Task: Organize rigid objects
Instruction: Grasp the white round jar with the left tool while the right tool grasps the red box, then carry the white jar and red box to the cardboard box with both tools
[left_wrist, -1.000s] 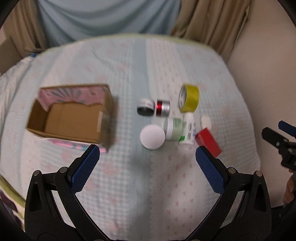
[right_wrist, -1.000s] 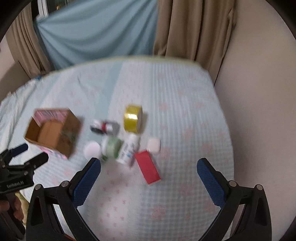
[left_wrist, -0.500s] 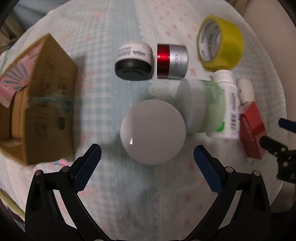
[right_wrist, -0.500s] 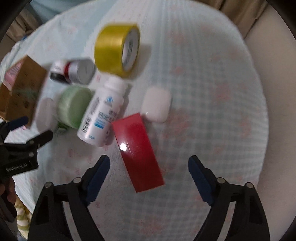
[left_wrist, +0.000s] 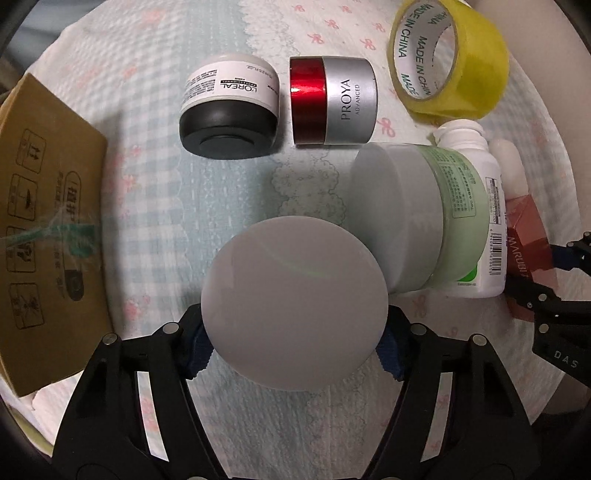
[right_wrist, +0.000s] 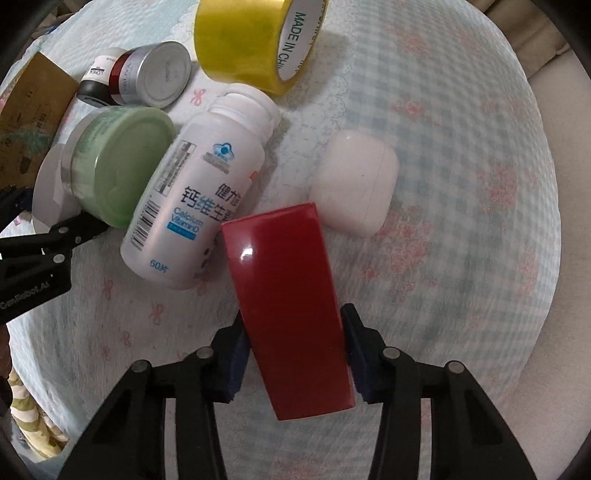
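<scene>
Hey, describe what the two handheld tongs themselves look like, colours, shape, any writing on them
Both tongs, left and right, are matte black plastic with two angled, open-framed arms studded with round silver rivets. Each ends in dark blue ribbed pads. White lettering shows on their bodies: "Gen.Robot.AI" on the left one, seen from the right camera, and "DAS" on the right one, seen from the left camera. No cables or sleeves are visible.
</scene>
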